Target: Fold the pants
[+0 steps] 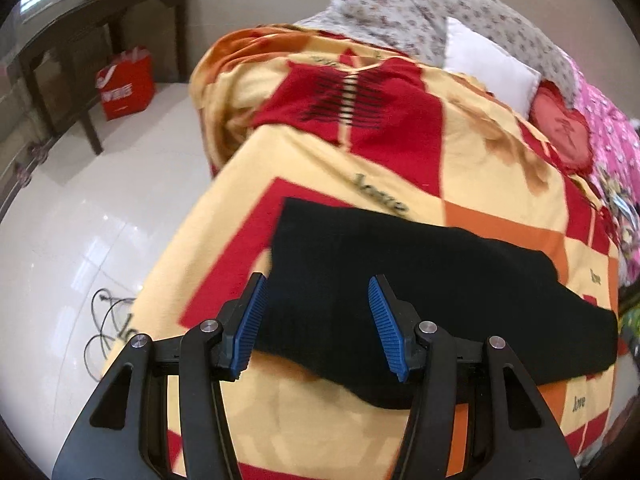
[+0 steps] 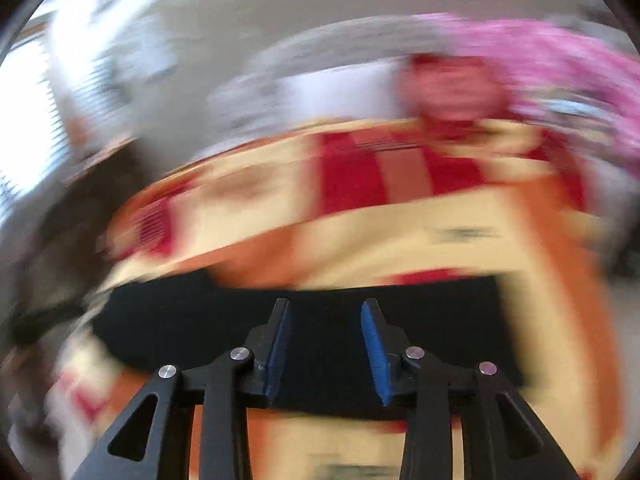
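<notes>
Left wrist: pants [image 1: 420, 288] on blanket [image 1: 400, 176]; white pillow [image 1: 488, 64] beyond.

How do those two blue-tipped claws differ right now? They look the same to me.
The left gripper has its jaws spread wider than the right gripper. The left sits over the end of the black pants, the right over their middle. The left view is fairly sharp; the right is smeared with motion blur. Both are open, holding nothing, above the blanket.
</notes>
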`<action>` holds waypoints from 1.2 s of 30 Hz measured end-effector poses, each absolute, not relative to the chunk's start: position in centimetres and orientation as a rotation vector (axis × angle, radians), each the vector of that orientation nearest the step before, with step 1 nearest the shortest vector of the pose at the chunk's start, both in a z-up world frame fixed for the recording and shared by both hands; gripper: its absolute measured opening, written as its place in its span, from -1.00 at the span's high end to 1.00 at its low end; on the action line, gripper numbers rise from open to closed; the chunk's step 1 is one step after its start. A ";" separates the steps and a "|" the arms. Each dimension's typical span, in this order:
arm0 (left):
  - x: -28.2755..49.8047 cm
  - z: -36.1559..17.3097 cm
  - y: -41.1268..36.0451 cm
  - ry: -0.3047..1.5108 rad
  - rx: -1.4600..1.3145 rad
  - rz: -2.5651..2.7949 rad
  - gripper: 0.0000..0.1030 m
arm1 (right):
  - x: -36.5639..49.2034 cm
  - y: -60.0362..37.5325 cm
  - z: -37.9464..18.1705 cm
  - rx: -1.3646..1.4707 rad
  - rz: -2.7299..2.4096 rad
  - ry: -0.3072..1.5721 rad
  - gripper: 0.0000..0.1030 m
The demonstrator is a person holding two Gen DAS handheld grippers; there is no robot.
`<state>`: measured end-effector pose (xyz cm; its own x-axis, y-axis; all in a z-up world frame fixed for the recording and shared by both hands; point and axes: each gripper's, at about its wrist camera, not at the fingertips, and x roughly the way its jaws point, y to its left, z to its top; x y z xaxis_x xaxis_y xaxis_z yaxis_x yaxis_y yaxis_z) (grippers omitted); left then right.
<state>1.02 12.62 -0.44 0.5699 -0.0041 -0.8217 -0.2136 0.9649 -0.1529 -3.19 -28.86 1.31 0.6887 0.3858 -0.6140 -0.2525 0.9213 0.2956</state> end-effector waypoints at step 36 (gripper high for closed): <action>2.1 -3.1 14.7 1.063 -0.351 0.002 -0.02 | 1.0 -1.9 -4.4 -0.304 0.898 0.768 0.84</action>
